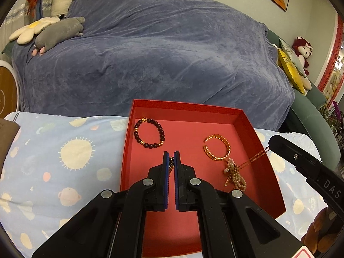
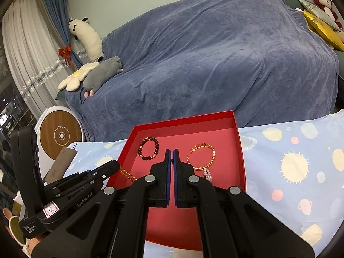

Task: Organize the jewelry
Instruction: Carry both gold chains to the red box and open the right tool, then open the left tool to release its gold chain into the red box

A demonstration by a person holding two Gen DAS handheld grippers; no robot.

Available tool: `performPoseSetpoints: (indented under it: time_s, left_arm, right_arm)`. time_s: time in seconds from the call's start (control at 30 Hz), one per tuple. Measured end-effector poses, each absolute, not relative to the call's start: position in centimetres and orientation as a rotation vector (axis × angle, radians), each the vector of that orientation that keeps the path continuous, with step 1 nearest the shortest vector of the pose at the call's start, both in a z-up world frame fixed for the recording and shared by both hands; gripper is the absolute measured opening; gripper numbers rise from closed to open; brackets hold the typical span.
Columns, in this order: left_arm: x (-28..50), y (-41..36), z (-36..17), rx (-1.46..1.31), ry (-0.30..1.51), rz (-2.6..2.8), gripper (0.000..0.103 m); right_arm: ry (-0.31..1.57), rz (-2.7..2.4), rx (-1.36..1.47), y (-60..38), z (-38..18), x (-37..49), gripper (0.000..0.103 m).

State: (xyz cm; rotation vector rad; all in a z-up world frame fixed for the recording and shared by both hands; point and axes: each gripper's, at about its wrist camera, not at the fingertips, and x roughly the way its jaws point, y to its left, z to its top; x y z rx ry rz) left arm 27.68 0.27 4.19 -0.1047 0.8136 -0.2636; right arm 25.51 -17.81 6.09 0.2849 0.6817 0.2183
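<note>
A red tray (image 1: 185,109) (image 2: 241,148) lies on a table with a light blue patterned cloth. In it are a dark bead bracelet (image 1: 149,133) (image 2: 148,148), an open gold bangle (image 1: 217,148) (image 2: 202,157) and a pink pearl piece (image 1: 235,175) (image 2: 207,174). My left gripper (image 1: 171,158) (image 2: 116,166) is shut on a dark and gold beaded strand (image 1: 171,163) (image 2: 128,175) over the tray's front left. My right gripper (image 2: 172,157) (image 1: 271,142) is shut on a thin gold chain (image 1: 254,158) that runs down to the pearl piece.
A sofa under a blue blanket (image 1: 161,49) stands right behind the table, with plush toys (image 1: 58,32) and cushions (image 1: 290,66). A round white and wood device (image 2: 60,134) stands at the left. A brown flat object (image 2: 61,164) lies at the table's left end.
</note>
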Motion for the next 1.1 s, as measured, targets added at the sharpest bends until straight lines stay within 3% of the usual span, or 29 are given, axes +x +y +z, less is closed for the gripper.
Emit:
performPoseSetpoints:
  time_s: [0.23,0.37,0.43,0.47,0.53,0.6,0.9,1.1]
  left_arm:
    - [28.4,0.4,3.2,-0.131,0.841,-0.256,0.003]
    - [28.3,0.5,3.4,-0.133,0.831,-0.239,0.017]
    - [28.3,0.7,3.7,-0.146,0.828,-0.223,0.031]
    - [28.2,0.8,3.9,-0.152,0.823,-0.218,0.033]
    - [28.1,1.0,4.4,-0.154,0.814,-0.211,0.038]
    - [27.8,1.0,5.2,-0.148,0.8,-0.205,0.041]
    - [24.4,1.3,8.1,-0.14,0.779,-0.208,0.042]
    - [19.6,2.3,9.4,-0.107,0.787,-0.196,0.044]
  right_arm:
    - [0.719,0.251,0.237,-15.9,4.7,26.3,0.002]
    - [0.709,0.243,0.239,-16.0,5.2,26.0,0.004]
    - [0.7,0.239,0.244,-16.2,5.5,25.9,0.006]
    - [0.695,0.236,0.248,-16.3,5.8,25.8,0.007]
    - [0.682,0.23,0.252,-16.4,6.3,25.5,0.021]
    - [0.666,0.225,0.251,-16.5,7.0,25.1,0.029]
    - [0.666,0.186,0.195,-17.0,10.1,21.1,0.029]
    - [0.672,0.17,0.151,-18.5,10.8,14.5,0.041]
